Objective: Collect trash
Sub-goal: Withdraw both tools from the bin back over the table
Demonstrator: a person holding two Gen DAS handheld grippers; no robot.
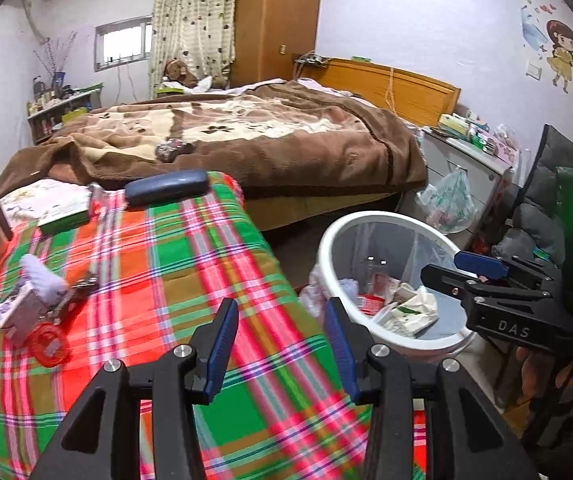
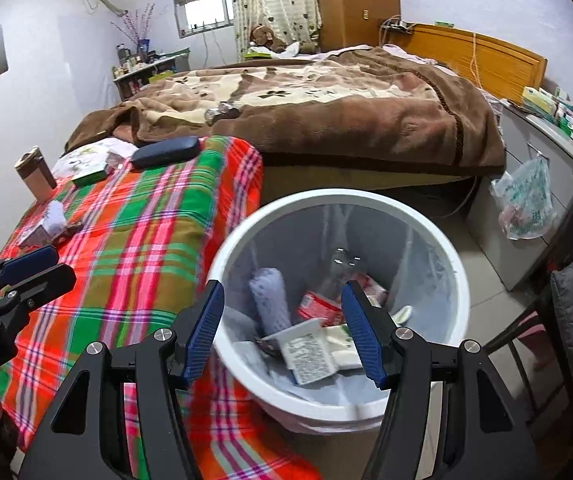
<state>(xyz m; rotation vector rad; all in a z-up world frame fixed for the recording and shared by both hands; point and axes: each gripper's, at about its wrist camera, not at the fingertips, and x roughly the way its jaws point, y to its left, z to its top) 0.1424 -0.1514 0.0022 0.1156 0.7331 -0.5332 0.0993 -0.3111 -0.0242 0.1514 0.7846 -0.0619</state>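
White bin [image 2: 452, 264] part-filled, both the left gripper [image 1: 282, 328] and right gripper [image 2: 282, 312] held spread and empty; remaining wrappers [image 1: 34, 308] on plaid cloth [image 1: 174, 264] judged next to be pinched.

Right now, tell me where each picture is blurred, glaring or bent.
Left wrist view: the plaid cloth smears near the left gripper, the window is blown out white, and the headboard bows. Right wrist view: the bin rim is soft, a bright glint sits inside it, and black corners ring the frame.
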